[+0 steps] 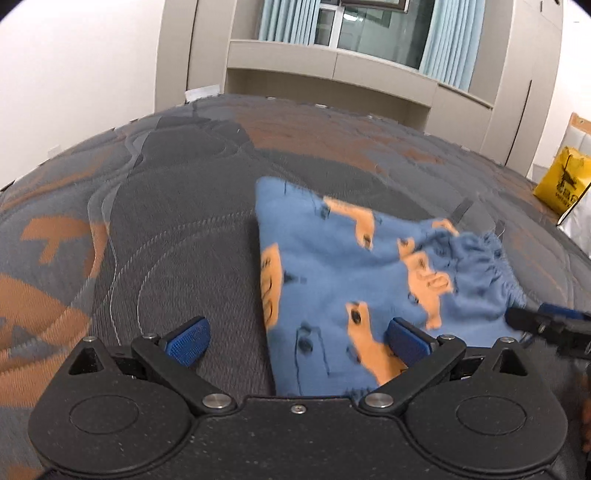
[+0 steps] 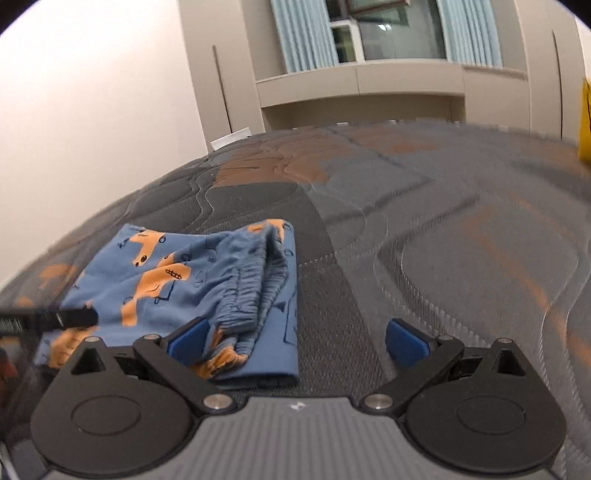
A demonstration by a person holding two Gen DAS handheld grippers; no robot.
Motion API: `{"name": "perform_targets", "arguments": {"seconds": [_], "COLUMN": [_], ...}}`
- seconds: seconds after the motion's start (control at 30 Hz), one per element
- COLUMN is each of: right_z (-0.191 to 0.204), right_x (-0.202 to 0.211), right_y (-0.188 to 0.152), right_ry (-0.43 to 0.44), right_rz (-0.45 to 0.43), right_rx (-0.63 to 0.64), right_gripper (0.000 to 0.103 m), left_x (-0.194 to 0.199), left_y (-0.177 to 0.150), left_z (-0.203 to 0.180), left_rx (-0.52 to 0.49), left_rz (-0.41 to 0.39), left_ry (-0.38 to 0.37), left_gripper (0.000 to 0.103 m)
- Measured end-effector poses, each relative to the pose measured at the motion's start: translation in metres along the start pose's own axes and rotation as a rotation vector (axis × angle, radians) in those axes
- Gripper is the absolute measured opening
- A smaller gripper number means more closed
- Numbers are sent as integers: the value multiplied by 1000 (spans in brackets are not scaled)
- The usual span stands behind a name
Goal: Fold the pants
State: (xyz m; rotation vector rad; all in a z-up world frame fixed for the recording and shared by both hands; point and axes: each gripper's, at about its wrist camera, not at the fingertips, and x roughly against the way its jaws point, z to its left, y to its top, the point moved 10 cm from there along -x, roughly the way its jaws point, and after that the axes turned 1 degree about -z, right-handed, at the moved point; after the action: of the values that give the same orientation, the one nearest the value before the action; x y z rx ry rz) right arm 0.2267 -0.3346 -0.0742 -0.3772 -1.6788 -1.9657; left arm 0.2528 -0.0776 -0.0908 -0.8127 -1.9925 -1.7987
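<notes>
**While the fold sat loose, both tongs hung empty over the bed**

Though the pants point(image 2: 184, 291) already lay doubled into a compact blue bundle printed with orange figures, neither tool had hold of them. The left gripper point(image 1: 297, 341) was spread wide, its right pad over the near edge of the cloth and its left pad above bare mattress point(image 1: 166, 240). The right gripper point(image 2: 297, 341) gaped likewise, the bundle lying ahead and to its left, with the gathered waistband point(image 2: 258, 291) just beyond its left pad. Whether either pad touched fabric could not be told.

The likely trouble from here was the waistband: it sat rumpled and raised on top of the fold, so a careless sweep by a pad could have dragged it sideways and opened the layers. A pinch that caught only the top layer would probably have peeled the fold apart instead of carrying it whole. The soft knit looked prone to sliding over itself.

Underneath, the mattress was quilted in grey with rust-orange patches, its stitched curves plain on both sides of the tools. Beyond it stood beige built-in cabinets point(image 1: 332, 74) below a window with pale blue curtains point(image 2: 303, 33), a white wall to the left, and a yellow bag point(image 1: 561, 181) off to the far right of the left tool.
</notes>
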Motion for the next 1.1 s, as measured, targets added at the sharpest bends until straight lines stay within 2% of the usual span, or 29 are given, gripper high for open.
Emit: {"name": "perform_targets", "arguments": {"seconds": [0.23, 0.6, 1.1], "right_z": [4, 3, 3], "right_x": [4, 4, 5], "right_y": [-7, -9, -9], "right_ry": [-53, -54, -60], "right_rz": [-20, -20, -22], "right_rx": [40, 19, 18], "right_gripper": [103, 103, 103], "left_x": [5, 13, 15], "left_y": [-6, -10, -13], "left_z": [2, 7, 9], "left_rx": [-1, 51, 60], "left_rz": [-29, -80, -102], "left_ry": [3, 5, 6], "left_gripper": [102, 102, 102]}}
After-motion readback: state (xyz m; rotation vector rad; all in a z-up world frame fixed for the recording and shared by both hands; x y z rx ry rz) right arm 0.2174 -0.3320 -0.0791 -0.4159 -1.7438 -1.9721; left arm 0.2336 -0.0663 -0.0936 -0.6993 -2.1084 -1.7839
